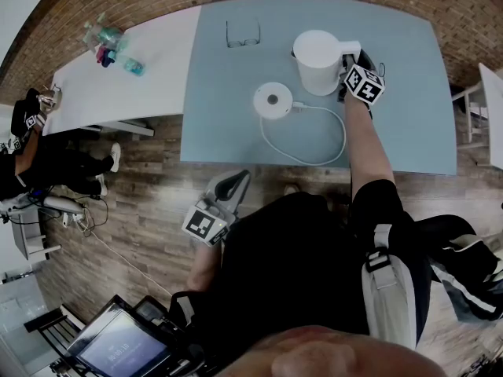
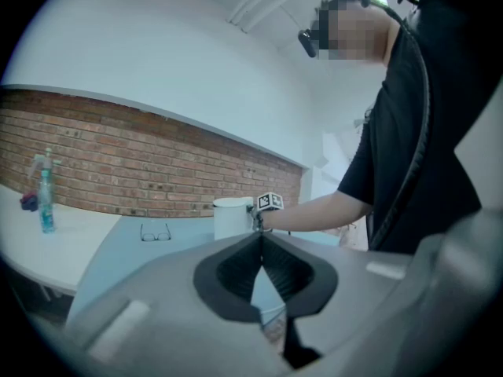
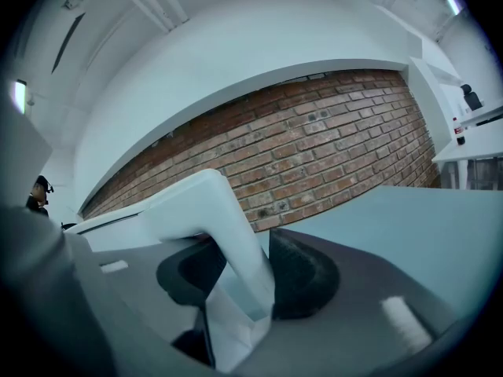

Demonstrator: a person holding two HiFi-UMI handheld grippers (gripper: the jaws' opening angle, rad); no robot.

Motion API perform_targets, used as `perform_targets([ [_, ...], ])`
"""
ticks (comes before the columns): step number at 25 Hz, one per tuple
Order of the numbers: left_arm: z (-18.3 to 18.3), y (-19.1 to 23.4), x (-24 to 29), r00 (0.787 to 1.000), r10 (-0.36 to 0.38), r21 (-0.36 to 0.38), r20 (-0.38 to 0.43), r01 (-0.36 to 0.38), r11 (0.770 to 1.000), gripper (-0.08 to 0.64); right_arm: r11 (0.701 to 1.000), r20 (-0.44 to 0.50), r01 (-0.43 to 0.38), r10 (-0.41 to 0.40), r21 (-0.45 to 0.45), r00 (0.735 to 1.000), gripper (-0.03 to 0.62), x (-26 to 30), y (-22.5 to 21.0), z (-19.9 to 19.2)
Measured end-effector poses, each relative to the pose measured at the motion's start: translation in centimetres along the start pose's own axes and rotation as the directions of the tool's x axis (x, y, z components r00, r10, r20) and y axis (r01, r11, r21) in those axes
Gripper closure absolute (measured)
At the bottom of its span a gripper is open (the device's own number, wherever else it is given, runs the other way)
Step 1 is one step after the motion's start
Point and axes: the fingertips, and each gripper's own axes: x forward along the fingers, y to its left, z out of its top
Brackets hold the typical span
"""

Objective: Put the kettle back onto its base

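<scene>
The white kettle stands on the blue-grey table, just right of and beyond its round white base, which lies bare with its cord looping toward me. My right gripper reaches in level at the kettle's handle. In the right gripper view, the handle runs down between the jaws of that gripper, close to the right pad, with no firm squeeze showing. My left gripper hangs off the table's near edge by my body, its jaws closed together and empty. The left gripper view also shows the kettle.
A pair of glasses lies at the table's far side, left of the kettle. The base's white cord curls over the near part of the table. A white table with bottles adjoins on the left. Another person sits there.
</scene>
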Motion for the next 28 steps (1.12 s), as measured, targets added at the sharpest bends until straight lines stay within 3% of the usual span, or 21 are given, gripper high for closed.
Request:
perform_targets([
  [18, -0.1, 0.1, -3.8, 0.998, -0.055, 0.001, 0.043, 0.055, 0.998, 0.559, 1.0, 0.074, -0.02, 0.021, -0.001, 0.997, 0.428, -4.6, 4.3, 3.1],
  [28, -0.6, 0.1, -7.5, 0.999, -0.034, 0.0, 0.033, 0.034, 0.999, 0.56, 0.997, 0.101, -0.062, 0.058, 0.039, 0.993, 0.428, -6.5, 8.4, 3.7],
])
